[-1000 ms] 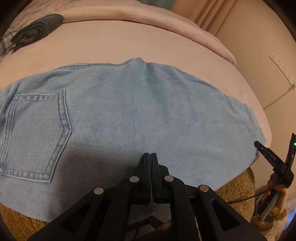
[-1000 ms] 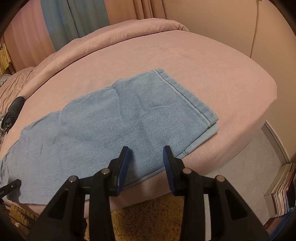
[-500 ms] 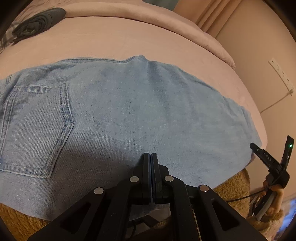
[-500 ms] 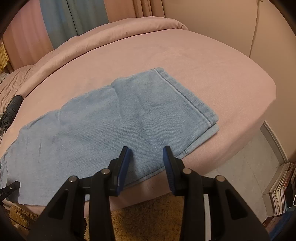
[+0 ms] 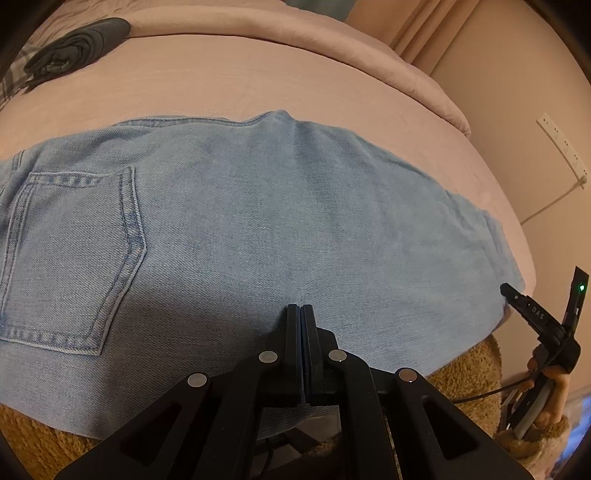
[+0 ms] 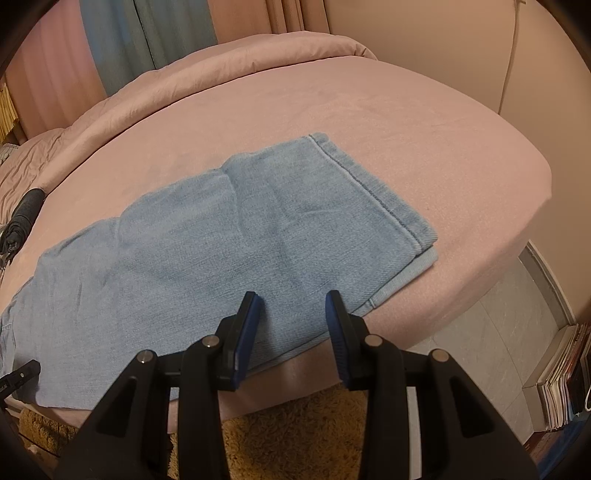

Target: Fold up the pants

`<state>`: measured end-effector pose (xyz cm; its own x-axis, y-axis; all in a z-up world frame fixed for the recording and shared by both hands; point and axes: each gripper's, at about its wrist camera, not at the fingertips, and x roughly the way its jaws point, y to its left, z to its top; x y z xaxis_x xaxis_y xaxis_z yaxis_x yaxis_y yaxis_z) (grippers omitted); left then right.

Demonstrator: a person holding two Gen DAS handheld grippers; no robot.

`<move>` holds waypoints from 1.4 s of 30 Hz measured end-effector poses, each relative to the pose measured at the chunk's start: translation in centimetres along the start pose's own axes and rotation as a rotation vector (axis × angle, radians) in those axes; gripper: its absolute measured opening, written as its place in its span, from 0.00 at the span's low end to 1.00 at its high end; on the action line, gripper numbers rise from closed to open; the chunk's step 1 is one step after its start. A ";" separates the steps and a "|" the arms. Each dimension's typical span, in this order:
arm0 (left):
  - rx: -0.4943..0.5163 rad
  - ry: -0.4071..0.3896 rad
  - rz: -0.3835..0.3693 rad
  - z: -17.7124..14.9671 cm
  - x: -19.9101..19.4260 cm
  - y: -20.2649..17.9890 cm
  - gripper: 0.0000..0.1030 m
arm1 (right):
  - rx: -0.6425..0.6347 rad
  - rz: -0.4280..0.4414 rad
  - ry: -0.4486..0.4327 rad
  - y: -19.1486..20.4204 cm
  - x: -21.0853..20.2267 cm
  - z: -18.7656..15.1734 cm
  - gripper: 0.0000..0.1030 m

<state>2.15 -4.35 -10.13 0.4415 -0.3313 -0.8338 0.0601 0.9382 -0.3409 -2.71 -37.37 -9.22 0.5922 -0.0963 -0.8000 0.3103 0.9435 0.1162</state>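
Light blue denim pants (image 5: 258, 229) lie flat on the pink bed, folded lengthwise, with a back pocket (image 5: 70, 258) at the left. In the right wrist view the leg end (image 6: 258, 236) with its hems lies near the bed's front edge. My left gripper (image 5: 301, 314) is shut with nothing between its fingers, above the near edge of the pants. My right gripper (image 6: 293, 306) is open and empty, just over the near edge of the legs. It also shows at the far right of the left wrist view (image 5: 535, 317).
The pink bed (image 6: 369, 122) has a rolled duvet (image 5: 295, 33) at the back. A dark grey folded garment (image 5: 74, 48) lies far left. A tan shaggy rug (image 6: 303, 435) lies below the bed edge. Books (image 6: 565, 376) stand at the right on the floor.
My left gripper has moved slightly forward over the pants, staying shut. My right gripper has hardly moved and stays open.
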 end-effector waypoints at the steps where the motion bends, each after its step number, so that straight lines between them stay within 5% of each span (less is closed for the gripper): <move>1: 0.001 0.000 0.001 0.0 0.0 0.0 0.06 | -0.001 -0.002 0.000 0.0 0.0 0.0 0.35; 39: 0.035 0.025 0.066 0.4 -0.1 -2.1 0.06 | -0.029 -0.044 -0.011 0.9 -0.3 -0.3 0.39; 42: 0.082 0.013 0.114 0.6 -1.0 -3.8 0.08 | -0.083 -0.065 -0.027 1.3 -1.1 -0.8 0.53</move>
<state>2.03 -7.47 -7.71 0.4385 -0.2224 -0.8708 0.0832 0.9748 -0.2070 -3.56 -35.73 -8.67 0.5933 -0.1652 -0.7879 0.2866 0.9579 0.0149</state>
